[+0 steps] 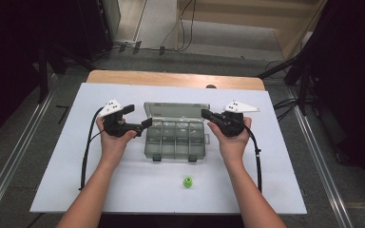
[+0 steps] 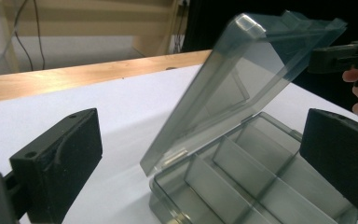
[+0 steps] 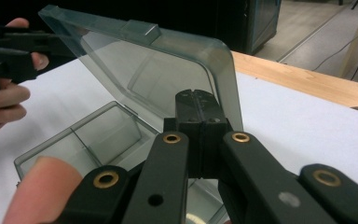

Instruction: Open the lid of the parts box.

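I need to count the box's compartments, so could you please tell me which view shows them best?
The high view: it looks down on the whole box and every divider. The left gripper view shows a few compartments under the raised lid; in the right gripper view the claw hides most.

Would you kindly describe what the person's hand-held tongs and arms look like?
Both tongs, left and right, are black, each topped by a grey three-cornered plate with dots. A black cable trails from each. Brass-coloured rivets show on the right one's linkage. The forearms are bare, with no sleeves or gloves.

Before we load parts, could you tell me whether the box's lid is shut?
No, the lid stands raised, tilted above the box's open compartments.
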A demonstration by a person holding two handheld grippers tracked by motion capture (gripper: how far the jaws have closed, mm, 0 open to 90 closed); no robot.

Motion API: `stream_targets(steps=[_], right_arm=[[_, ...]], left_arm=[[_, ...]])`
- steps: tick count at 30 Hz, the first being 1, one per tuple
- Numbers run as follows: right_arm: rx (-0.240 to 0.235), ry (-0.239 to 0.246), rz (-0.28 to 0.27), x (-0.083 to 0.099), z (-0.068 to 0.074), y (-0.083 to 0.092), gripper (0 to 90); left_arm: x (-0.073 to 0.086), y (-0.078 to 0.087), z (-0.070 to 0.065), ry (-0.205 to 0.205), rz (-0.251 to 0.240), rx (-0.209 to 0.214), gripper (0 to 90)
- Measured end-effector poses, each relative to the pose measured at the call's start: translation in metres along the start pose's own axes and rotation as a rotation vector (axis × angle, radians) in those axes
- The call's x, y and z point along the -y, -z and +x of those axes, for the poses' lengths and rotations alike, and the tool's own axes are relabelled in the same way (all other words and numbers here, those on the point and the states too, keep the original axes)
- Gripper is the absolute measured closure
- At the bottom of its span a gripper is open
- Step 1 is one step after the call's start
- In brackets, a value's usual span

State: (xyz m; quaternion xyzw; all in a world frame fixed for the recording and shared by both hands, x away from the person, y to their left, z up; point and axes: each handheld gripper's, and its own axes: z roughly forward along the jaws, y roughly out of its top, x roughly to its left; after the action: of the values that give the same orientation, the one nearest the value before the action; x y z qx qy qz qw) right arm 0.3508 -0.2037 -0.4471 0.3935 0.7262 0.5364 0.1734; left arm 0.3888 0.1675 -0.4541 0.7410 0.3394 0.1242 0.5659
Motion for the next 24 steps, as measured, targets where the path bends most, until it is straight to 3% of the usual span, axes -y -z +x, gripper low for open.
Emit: stream_targets(steps=[2,3,4,6,7,9,12,14,17,19,20,23,24], right_arm=[[-0.005,-0.016,-0.009,-0.001,-0.001,0.0,87.7],[0.0,-0.014,-0.011,-0.003,-0.002,0.0,87.7],[0.004,-0.008,-0.011,-0.004,-0.003,0.0,87.7],[0.006,-0.006,-0.01,-0.006,-0.003,0.0,87.7],[0.005,-0.001,-0.006,-0.007,-0.004,0.0,87.7],[0.007,0.005,-0.006,-0.008,-0.004,0.001,87.6],[-0.013,-0.001,-0.014,-0.008,-0.005,0.002,87.6],[-0.057,-0.005,-0.016,-0.008,-0.006,0.004,86.3],[-0.087,0.005,-0.004,-0.009,-0.002,0.012,77.9],[-0.129,0.015,-0.011,-0.012,0.002,0.019,66.6],[-0.133,0.022,-0.034,-0.014,0.003,0.023,54.8],[0.016,0.013,-0.089,-0.018,0.008,0.032,11.4],[0.036,-0.008,-0.098,-0.018,0.006,0.033,0.8]], left_arm=[[-0.004,-0.006,0.005,0.012,0.021,0.015,4.7],[-0.005,-0.008,0.006,0.007,0.022,0.018,16.7],[-0.007,-0.009,0.006,-0.003,0.027,0.025,20.9],[-0.009,-0.011,0.003,-0.037,0.036,-0.026,35.6],[-0.011,-0.011,0.001,-0.078,0.044,-0.073,41.4],[-0.013,-0.009,-0.001,-0.092,0.029,-0.068,53.6],[-0.014,-0.009,-0.002,-0.1,0.028,-0.079,63.9],[-0.016,-0.009,-0.004,-0.113,0.035,-0.083,69.0],[-0.018,-0.008,-0.004,-0.115,0.035,-0.086,72.7],[-0.018,-0.007,-0.001,-0.088,0.029,-0.085,75.1],[-0.018,-0.006,-0.001,-0.08,0.028,-0.082,76.2],[-0.018,-0.006,0.001,-0.06,0.027,-0.071,76.0],[-0.018,-0.007,0.001,-0.053,0.023,-0.071,76.1]])
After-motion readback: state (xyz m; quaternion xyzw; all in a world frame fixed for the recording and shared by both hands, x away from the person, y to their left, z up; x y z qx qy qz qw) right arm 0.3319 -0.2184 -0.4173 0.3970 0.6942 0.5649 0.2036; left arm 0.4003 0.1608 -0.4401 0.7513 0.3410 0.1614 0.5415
